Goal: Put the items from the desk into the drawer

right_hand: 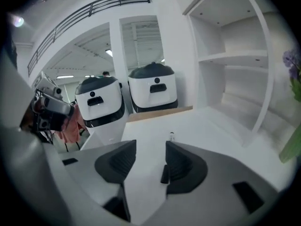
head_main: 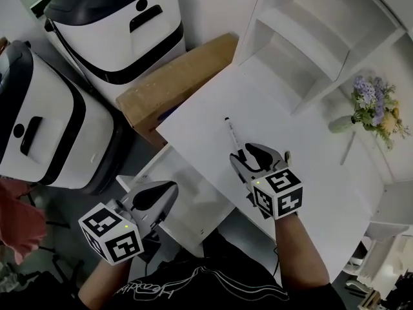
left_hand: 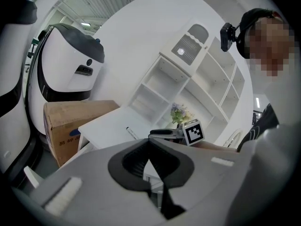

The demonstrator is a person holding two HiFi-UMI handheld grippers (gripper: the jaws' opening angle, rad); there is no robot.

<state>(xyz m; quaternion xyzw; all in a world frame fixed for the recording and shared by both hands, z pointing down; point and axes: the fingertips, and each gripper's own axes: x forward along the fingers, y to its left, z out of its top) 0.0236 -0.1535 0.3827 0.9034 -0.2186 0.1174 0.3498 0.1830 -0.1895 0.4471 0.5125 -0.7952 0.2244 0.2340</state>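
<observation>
A slim white pen with a dark near end lies on the white desk. My right gripper is open and low over the desk, its jaws either side of the pen's near end. In the right gripper view the pen lies close to the right jaw, with a clear gap to the left one. My left gripper is shut on nothing. It hovers beside the open white drawer below the desk's left edge. The left gripper view shows its jaws meeting at the tips, with the pen beyond.
Two white-and-black machines stand left of the desk. A cardboard box sits between them and the desk. A white shelf unit rises at the desk's far side. A vase of purple flowers stands at the right.
</observation>
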